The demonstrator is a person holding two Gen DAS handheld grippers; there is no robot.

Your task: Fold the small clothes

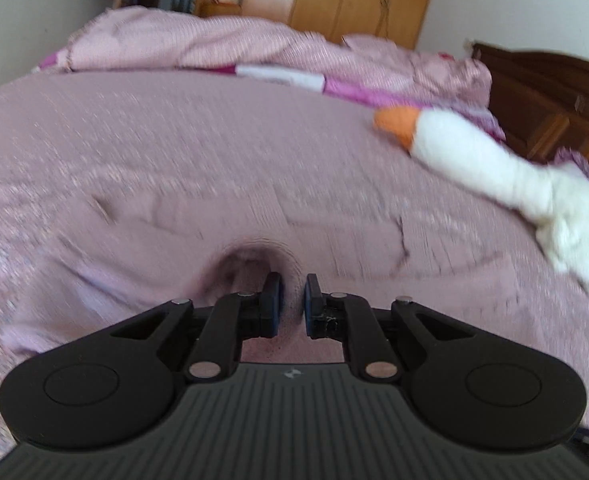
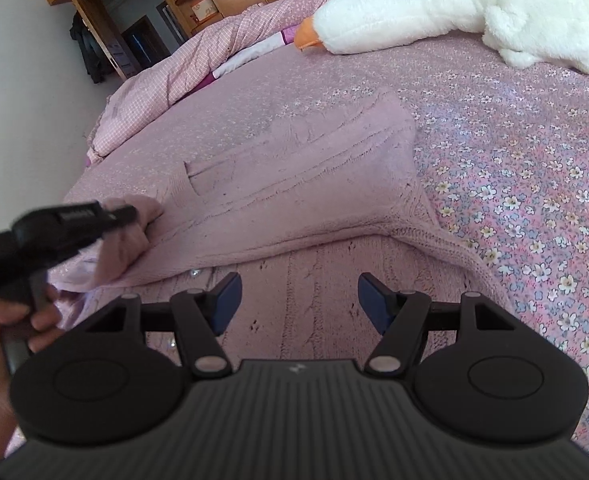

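My left tool (image 1: 293, 294) is pinching a fold of the pink knitted sweater (image 2: 302, 184), its fingers nearly pressed together with the fabric bunched between them (the left view is smeared with blur). From the right wrist I see that tool (image 2: 128, 213) lifting the sweater's edge, gripped by my hand (image 2: 12, 316). My right tool (image 2: 299, 300) is spread wide, hovering over the sweater's near part without gripping anything. The sweater lies flat on the bed (image 2: 534, 168), near its front edge, on the floral sheet. A white plush goose (image 2: 474, 4) lies toward the far side, apart from the sweater, beside a rumpled pink quilt (image 2: 198, 60).
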